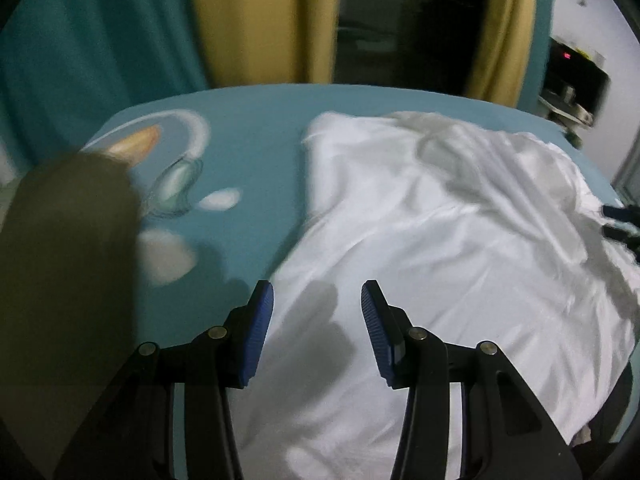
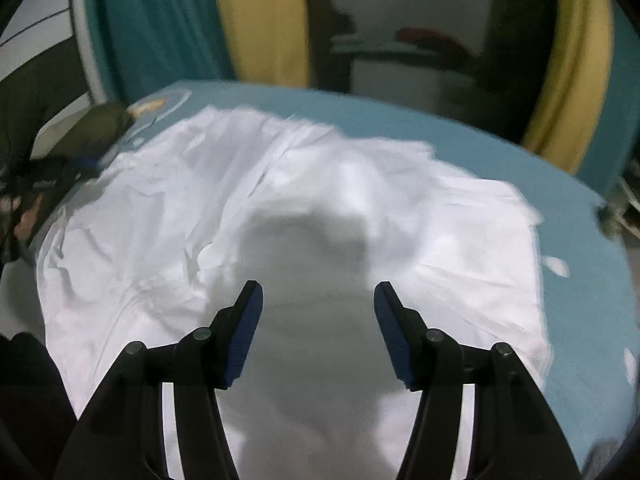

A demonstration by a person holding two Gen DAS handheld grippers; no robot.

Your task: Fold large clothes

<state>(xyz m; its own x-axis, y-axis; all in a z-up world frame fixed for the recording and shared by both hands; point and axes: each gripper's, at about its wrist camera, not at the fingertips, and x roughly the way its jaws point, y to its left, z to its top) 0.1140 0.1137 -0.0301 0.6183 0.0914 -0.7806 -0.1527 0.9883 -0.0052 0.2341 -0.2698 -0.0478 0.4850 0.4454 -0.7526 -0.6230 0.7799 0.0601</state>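
The crumpled white cotton garment (image 1: 440,220) lies ahead of and beneath both jaws on the teal bed sheet (image 1: 248,120). The left gripper (image 1: 317,300) and right gripper (image 2: 318,300) hover wide open, empty. Blur hides its long axis, probably running left to right.

Setting: a bedroom in a home. Evidence: a bed with a teal fitted sheet (image 1: 256,120) printed with pale cartoon shapes fills the foreground of both views. Long teal fabric curtains (image 1: 100,32) and mustard-yellow fabric curtains (image 1: 256,16) hang behind it. An olive-green cushion or pillow (image 1: 68,240) lies at the bed's left edge. A dark appliance with a small red lit display (image 1: 576,68) stands by the white wall at right. Background blurred; further detail not legible.
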